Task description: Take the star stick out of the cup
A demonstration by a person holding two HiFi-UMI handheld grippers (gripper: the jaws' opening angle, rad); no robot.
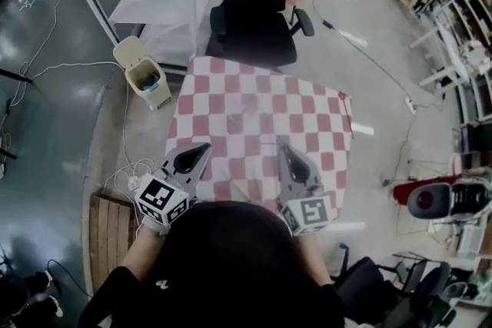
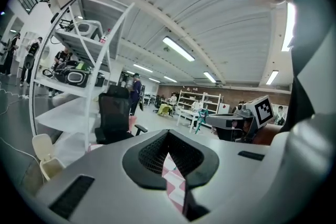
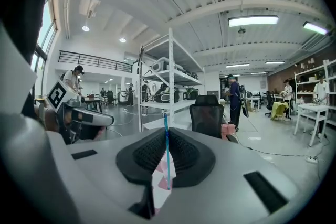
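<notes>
Jaws first: your right gripper [image 3: 166, 132] has its jaws closed on the thin blue shaft of the star stick [image 3: 166, 152], which stands upright between the black ribbed pads [image 3: 184, 152] and rises a little above their tips. In the left gripper view that same gripper shows at the right, with a small teal star [image 2: 202, 113] at its front end. Your left gripper [image 2: 168, 135] has its jaws together at the tips with nothing between them; only a sliver of checked cloth shows through the narrow slit lower down.

From the head view, both grippers hover side by side over the near edge of the table [image 1: 261, 100], the left one [image 1: 204, 150] near the left corner and the right one [image 1: 284, 149] closer to the middle. So the star stick is in the air in your right gripper, above the red-and-white checked cloth. The marker cubes [image 1: 162, 200] sit just in front of your hands.

Beyond the table stands a black office chair [image 1: 257, 8], tucked against the far edge. A cream bin [image 1: 143, 74] stands on the floor off the far left corner, beside a white shelving rack [image 3: 170, 73]. People stand well back in the hall.
</notes>
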